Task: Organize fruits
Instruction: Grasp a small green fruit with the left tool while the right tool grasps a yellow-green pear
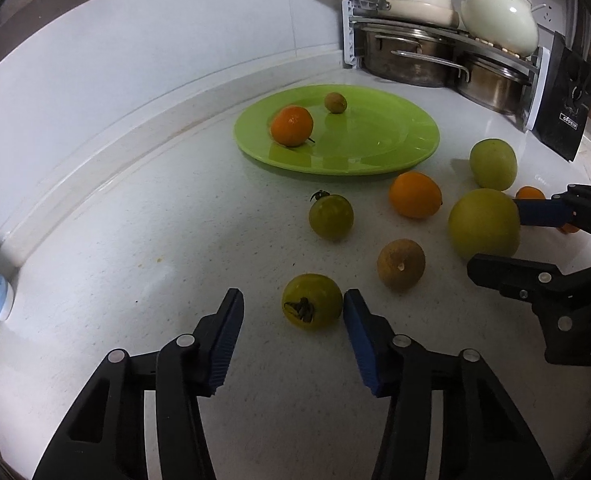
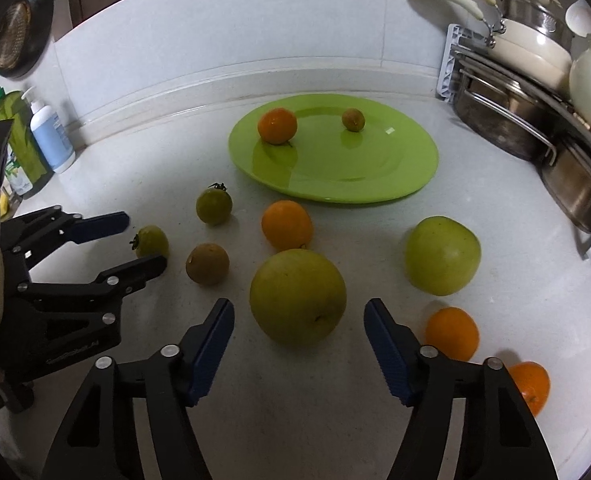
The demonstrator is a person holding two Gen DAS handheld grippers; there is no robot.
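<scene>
Left gripper (image 1: 293,312): black linkage arms, ribbed blue pads, jaws apart around a green tomato (image 1: 312,301); right pad looks just at its skin, left pad clear of it, so no clamp.
Green tomato: smooth, round, dried dark calyx facing the camera, on the speckled white counter (image 1: 135,240), well short of the green plate (image 1: 395,156).
Right gripper (image 2: 299,318): same black-and-blue build, jaws spread either side of a large green fruit (image 2: 298,296), gaps showing on both sides, nothing gripped.
Large green fruit: matte, round, between the pads, nearer the camera than the plate.
Near the plate: a second stemmed tomato (image 1: 331,216), a rough brown fruit (image 1: 400,265), an orange (image 1: 415,194), a green apple (image 2: 442,255).
On the plate: glossy plastic, an orange (image 1: 292,125) and a small brown fruit (image 1: 335,102) resting on it.
Right of the plate: steel pots on a rack (image 1: 411,56), cream cookware above.
Writing: letters "DA" on the right gripper's body; the black box's label is too small to read.
</scene>
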